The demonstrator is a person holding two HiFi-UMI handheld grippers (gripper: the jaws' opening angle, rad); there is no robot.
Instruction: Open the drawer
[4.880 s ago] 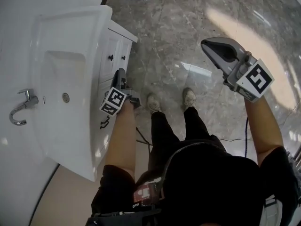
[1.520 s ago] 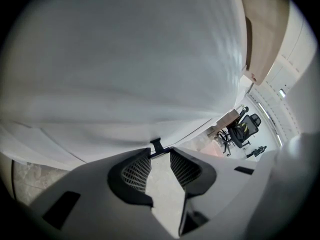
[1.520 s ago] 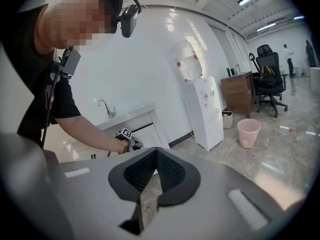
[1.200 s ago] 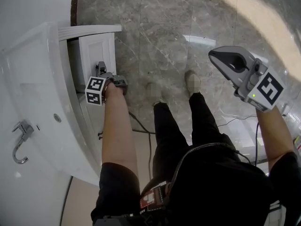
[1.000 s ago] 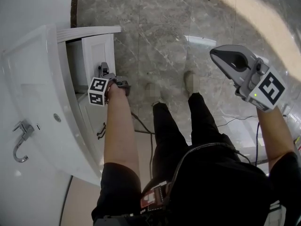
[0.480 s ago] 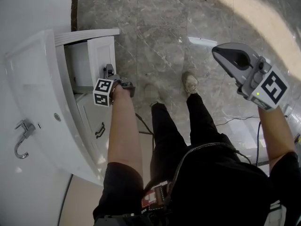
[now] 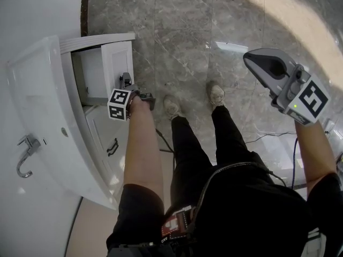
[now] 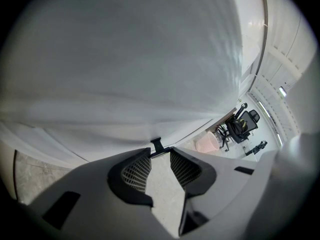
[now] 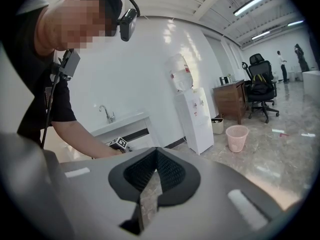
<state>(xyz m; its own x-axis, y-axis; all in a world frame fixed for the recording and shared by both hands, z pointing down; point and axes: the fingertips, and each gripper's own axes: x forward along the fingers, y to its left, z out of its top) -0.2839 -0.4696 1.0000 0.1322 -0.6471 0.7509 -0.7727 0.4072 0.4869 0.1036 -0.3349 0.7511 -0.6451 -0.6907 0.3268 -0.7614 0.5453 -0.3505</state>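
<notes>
Grey marble floor (image 7: 187,31) fills the room, with a white vanity (image 7: 102,143) and its basin (image 7: 37,84) along the left wall. A curved faucet (image 7: 24,155) sits on the basin, well behind the left fingers. Below those fingers, a second drawer front carries a dark pull (image 7: 113,148). A black cable (image 7: 163,142) runs across the floor beside the person's shoes (image 7: 171,107). A water dispenser (image 9: 192,115) and a pink waste basket (image 9: 236,137) stand far beyond the right fingers. Nothing obstructs either gripper. The left forearm reaches out to the vanity, with the left gripper (image 8: 160,151) tilted downward. Its fingertips are clamped on the dark handle (image 8: 156,144) of the drawer (image 7: 119,62). The right arm is raised out to the side. The right gripper (image 9: 156,155) has its pads pressed together at the tips, holding nothing, well apart from the vanity. The drawer is white with a panelled front. It stands pulled out from the top of the vanity, directly ahead of the left fingertips, with its interior exposed.
</notes>
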